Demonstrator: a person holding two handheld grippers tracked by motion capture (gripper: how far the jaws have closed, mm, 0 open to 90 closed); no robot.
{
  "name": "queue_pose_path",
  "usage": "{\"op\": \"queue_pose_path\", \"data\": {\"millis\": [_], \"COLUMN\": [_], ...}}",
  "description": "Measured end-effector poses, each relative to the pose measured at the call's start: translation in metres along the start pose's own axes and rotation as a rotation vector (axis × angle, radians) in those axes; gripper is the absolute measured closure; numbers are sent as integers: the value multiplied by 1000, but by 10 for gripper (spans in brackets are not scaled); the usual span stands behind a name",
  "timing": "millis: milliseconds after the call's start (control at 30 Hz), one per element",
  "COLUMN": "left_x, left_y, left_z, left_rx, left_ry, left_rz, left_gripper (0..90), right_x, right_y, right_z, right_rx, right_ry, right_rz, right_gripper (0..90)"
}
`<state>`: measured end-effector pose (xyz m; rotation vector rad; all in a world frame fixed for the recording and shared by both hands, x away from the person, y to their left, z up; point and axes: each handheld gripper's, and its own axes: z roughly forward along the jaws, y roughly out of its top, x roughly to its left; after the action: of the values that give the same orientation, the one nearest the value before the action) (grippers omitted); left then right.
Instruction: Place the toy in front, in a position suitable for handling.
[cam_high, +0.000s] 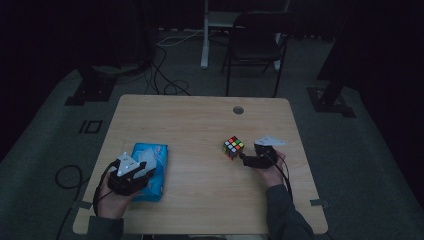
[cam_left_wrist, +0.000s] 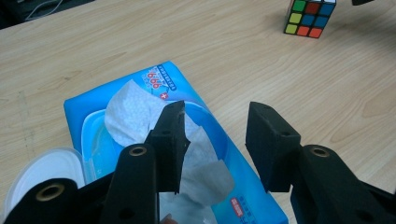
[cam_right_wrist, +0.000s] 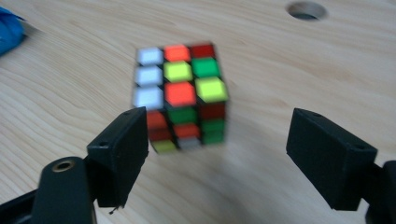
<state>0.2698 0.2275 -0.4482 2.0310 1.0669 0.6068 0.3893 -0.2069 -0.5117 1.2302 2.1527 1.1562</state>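
A scrambled colour cube (cam_high: 233, 147) (cam_right_wrist: 181, 95) stands on the wooden table (cam_high: 200, 125), right of the middle. My right gripper (cam_high: 243, 159) (cam_right_wrist: 217, 154) is open just short of it, jaws wide apart, the cube a little ahead between them and nearer the left jaw. A blue pack of wet wipes (cam_high: 151, 170) (cam_left_wrist: 140, 140) lies at the left with its lid flipped open and a white wipe (cam_left_wrist: 140, 112) sticking out. My left gripper (cam_high: 137, 172) (cam_left_wrist: 215, 140) hovers open over the pack, its left jaw above the wipe. The cube (cam_left_wrist: 309, 17) also sits far off in the left gripper view.
A round cable hole (cam_high: 238, 109) (cam_right_wrist: 306, 9) is in the table near the far edge. A dark chair (cam_high: 255, 40) and cables (cam_high: 165, 75) lie on the floor beyond the table. The room is dim.
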Motion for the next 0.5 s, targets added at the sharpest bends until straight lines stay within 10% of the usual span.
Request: {"op": "queue_pose_path", "data": {"millis": [500], "left_x": [10], "left_y": [-5], "left_z": [6], "left_rx": [13], "left_ry": [-3], "left_rz": [-28], "left_gripper": [581], "right_x": [17], "right_y": [26], "right_z": [50], "right_rx": [84], "right_ry": [15], "right_rz": [-107], "right_gripper": [225]}}
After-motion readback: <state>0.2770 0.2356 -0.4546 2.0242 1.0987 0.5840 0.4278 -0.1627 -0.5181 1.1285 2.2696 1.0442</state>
